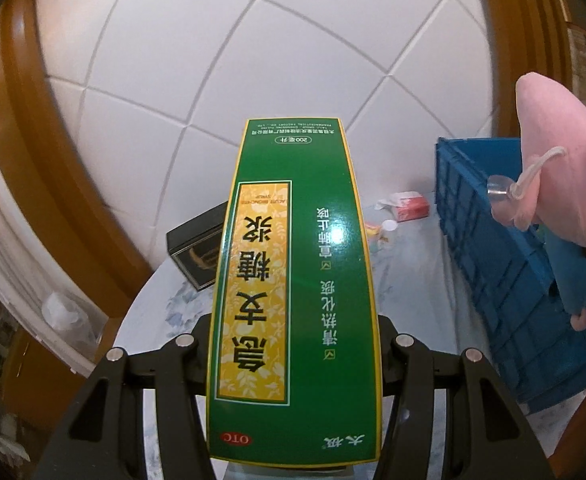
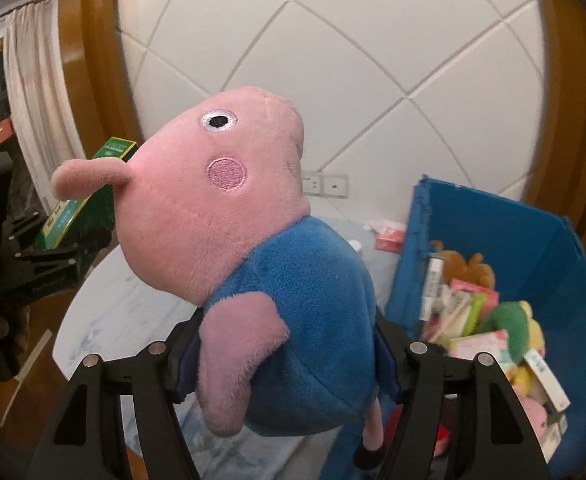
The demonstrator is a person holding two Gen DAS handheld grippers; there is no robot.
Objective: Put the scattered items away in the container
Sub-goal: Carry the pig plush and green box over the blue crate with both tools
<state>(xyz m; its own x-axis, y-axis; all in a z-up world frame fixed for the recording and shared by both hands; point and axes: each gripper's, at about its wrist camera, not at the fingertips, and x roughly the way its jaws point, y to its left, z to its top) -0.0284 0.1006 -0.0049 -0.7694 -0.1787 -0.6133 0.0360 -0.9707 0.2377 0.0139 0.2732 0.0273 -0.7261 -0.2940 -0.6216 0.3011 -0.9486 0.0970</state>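
In the left wrist view, a black box [image 1: 197, 250] is seen at centre left, lying on the pale marbled desk [image 1: 409, 276] against the white tiled wall. The middle of the frame is filled by a tall green medicine carton [image 1: 293, 292] with a yellow label, held lengthwise between the fingers of the left gripper [image 1: 293, 344]; its jaws are partly closed and pressed against the carton's two long sides, so the carton is lifted clear of the desk. To the right of the carton, a small red and white packet [image 1: 411, 207] and a white cap [image 1: 389, 226] are found on the desk, just beside the corner of the blue crate [image 1: 493, 248]. At the right edge, the pink and blue plush pig [image 1: 565, 184] is shown in front of the crate, with a clear suction cup hanging from it.

In the right wrist view, the left gripper and its green carton are visible at the left edge. The centre is taken up by the plush pig, whose blue body is clamped between the half-closed fingers of the right gripper [image 2: 289, 364], the head pointing to the upper part of the frame. At the right, the blue crate is seen open on the desk, already holding cartons and what appear to be other soft toys, though they are blurred.
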